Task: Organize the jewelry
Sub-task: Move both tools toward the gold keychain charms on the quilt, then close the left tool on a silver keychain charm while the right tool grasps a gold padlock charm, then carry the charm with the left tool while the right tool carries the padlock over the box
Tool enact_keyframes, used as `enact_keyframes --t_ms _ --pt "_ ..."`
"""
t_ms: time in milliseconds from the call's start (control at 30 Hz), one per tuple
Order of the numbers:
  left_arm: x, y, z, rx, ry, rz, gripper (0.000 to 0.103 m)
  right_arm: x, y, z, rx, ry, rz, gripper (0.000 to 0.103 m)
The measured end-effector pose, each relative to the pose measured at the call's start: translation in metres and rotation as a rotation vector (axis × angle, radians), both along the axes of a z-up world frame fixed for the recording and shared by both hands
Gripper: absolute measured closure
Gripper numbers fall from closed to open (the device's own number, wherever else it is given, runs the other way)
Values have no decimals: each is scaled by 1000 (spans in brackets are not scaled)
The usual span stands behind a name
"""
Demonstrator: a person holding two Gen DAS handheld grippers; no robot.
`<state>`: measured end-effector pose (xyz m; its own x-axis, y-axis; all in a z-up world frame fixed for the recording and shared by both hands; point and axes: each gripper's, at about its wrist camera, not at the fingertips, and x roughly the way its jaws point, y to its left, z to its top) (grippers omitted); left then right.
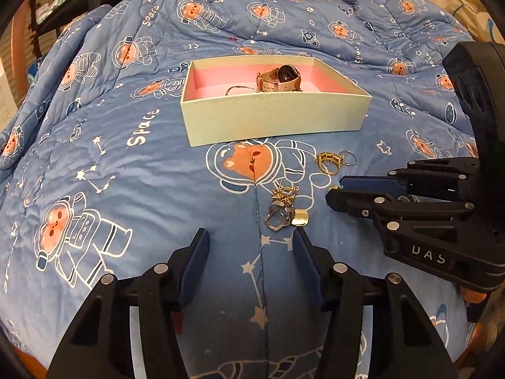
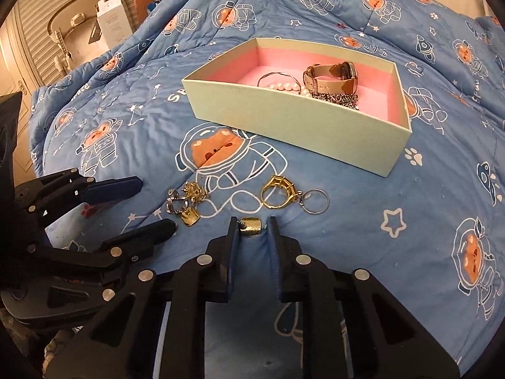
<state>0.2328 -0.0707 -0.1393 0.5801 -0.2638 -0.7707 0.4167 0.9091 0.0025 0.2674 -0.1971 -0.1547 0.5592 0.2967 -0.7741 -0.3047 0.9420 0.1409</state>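
Observation:
A pale green box (image 1: pixel 271 117) with a pink lining lies on the blue quilt; it also shows in the right wrist view (image 2: pixel 303 126). It holds a watch (image 2: pixel 334 77), a pearl string (image 2: pixel 285 86), a bangle and a chain. Loose on the quilt are a gold ring (image 2: pixel 277 192), a thin silver ring (image 2: pixel 315 202) and a cluster of small pieces (image 2: pixel 186 203). My right gripper (image 2: pixel 252 227) is open with a wide gold ring (image 2: pixel 251 226) between its fingertips, lying on the quilt. My left gripper (image 1: pixel 251 240) is open and empty, just short of the cluster (image 1: pixel 284 210).
The quilt (image 1: pixel 126 158) with astronaut bear prints covers the whole bed. A dark shelf (image 1: pixel 63 0) stands at the back left. A white carton (image 2: pixel 112 19) and slatted doors are beyond the bed's far left edge.

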Motion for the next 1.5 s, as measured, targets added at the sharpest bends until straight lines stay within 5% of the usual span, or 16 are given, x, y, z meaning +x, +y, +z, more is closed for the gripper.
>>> enact_keyframes --t_ms 233,533,667,1500 --pt "11 -11 0 7 5 -43 74 -1 -2 0 12 2 -10 88" --pt "14 -13 1 -19 5 -46 86 -2 -4 -1 21 2 -17 88" --pt "14 -5 3 -81 17 -26 86 -2 -4 -1 24 0 -20 89" --pt "-14 4 25 -130 -1 32 86 -27 -18 26 55 -25 -12 89"
